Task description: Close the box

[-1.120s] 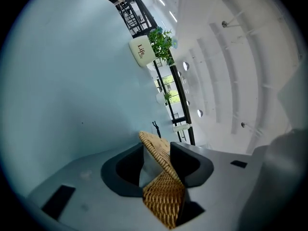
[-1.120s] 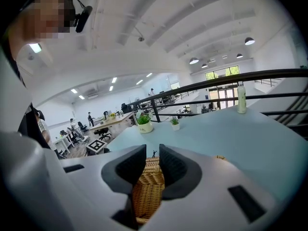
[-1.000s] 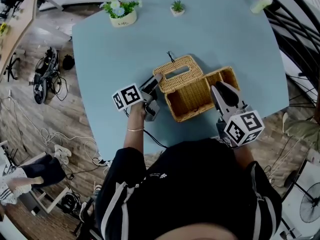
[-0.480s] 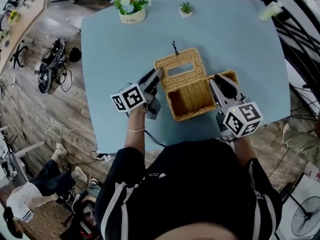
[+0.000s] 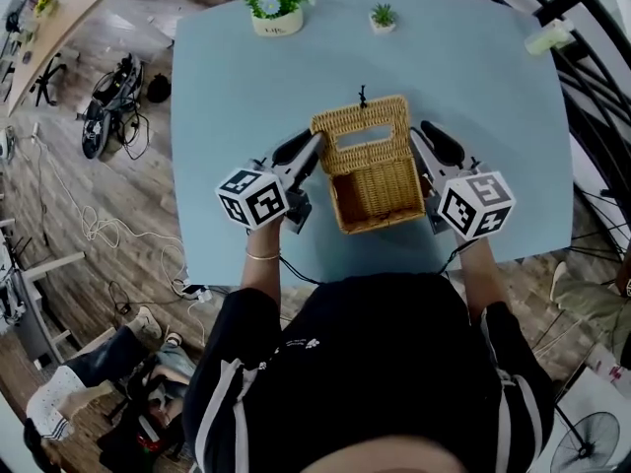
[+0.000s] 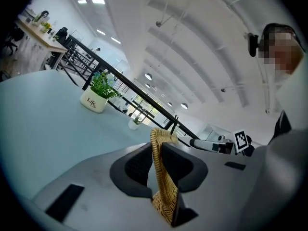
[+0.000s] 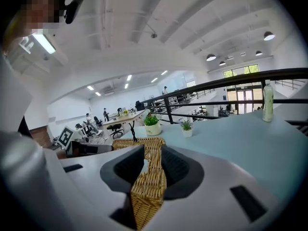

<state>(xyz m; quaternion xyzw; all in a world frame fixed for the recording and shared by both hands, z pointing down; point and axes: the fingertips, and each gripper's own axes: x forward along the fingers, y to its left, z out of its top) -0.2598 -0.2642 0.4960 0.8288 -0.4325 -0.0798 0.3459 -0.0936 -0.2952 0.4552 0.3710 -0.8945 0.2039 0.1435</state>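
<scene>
A wicker box [image 5: 375, 190] stands open in the middle of the blue table [image 5: 227, 87]. Its slotted lid [image 5: 361, 126] rises at the far side. My left gripper [image 5: 314, 144] is at the lid's left edge. In the left gripper view the jaws [image 6: 157, 150] are closing, and their pads press on a thin wicker panel [image 6: 162, 182] between them. My right gripper [image 5: 419, 146] is at the box's right side. It is shut on the right wicker flap [image 7: 147, 186], which stands upright against the box. The box's inside shows nothing in it.
Two small potted plants [image 5: 277, 13] [image 5: 383, 18] and a pale bottle [image 5: 549, 37] stand along the table's far edge. The person's body covers the near edge. Cables and gear lie on the wooden floor [image 5: 108, 116] to the left.
The right flap, which lay open to the right, has been swung up against the box. The left jaws have closed around the lid's edge. Both grippers moved closer to the box.
</scene>
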